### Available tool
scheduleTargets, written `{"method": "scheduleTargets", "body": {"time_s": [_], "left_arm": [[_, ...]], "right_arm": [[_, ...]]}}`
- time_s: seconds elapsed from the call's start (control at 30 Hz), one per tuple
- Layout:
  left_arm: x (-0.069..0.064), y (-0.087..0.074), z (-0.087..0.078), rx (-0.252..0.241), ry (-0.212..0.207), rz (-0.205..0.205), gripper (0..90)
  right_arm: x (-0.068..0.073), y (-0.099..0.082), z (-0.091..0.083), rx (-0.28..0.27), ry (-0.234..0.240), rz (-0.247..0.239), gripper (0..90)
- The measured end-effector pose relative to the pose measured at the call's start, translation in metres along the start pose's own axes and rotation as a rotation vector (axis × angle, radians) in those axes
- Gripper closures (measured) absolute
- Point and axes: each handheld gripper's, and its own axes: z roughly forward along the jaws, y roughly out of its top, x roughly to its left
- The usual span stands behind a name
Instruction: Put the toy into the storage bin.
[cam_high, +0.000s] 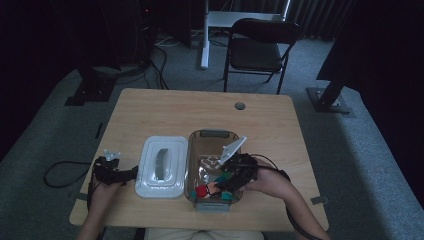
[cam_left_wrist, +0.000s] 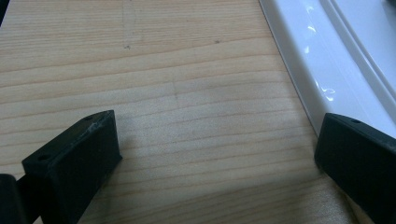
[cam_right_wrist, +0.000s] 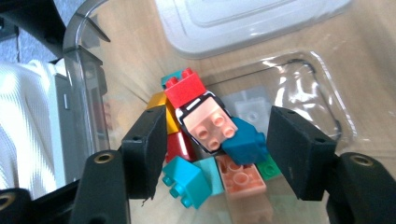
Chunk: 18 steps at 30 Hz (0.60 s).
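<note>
A clear plastic container (cam_high: 214, 135) stands on the wooden table (cam_high: 175, 110), with its white lid (cam_high: 162, 167) lying to its left. Toy bricks (cam_high: 204, 190) are piled at its near end. My right gripper (cam_high: 220, 187) reaches into that end. In the right gripper view my right gripper (cam_right_wrist: 215, 121) is open above the pile. A pink brick (cam_right_wrist: 208, 125), a red brick (cam_right_wrist: 185, 88) and a blue brick (cam_right_wrist: 243, 142) lie between the jaws, with neither pad pressing on them. My left gripper (cam_high: 131, 172) rests left of the lid. My left gripper (cam_left_wrist: 218, 126) stands open over bare wood, its right jaw beside the lid (cam_left_wrist: 327, 56).
A teal brick (cam_right_wrist: 184, 179) and an orange one lie lower in the pile. The container wall (cam_right_wrist: 79, 56) rises close to the left jaw. A round hole (cam_high: 240, 105) sits at the table's far side. A folding chair (cam_high: 257, 47) stands beyond the table.
</note>
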Motion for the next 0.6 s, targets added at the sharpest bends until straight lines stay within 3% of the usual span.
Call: {"method": "scheduleTargets", "body": {"time_s": [0.17,0.3,0.5,0.6], "left_arm": [[0.0,0.0,0.0,0.0,0.0,0.0,0.5],[0.0,0.0,0.0,0.0,0.0,0.0,0.5],[0.0,0.0,0.0,0.0,0.0,0.0,0.5],[0.0,0.0,0.0,0.0,0.0,0.0,0.5]], "right_arm": [[-0.004,-0.009,-0.014,-0.049,-0.022,0.023,33.2],[-0.01,-0.02,-0.027,-0.1,-0.055,0.068,27.9],[-0.013,-0.032,-0.036,-0.142,-0.097,0.097,21.5],[-0.016,-0.044,-0.043,-0.171,-0.129,0.14,20.3]]}}
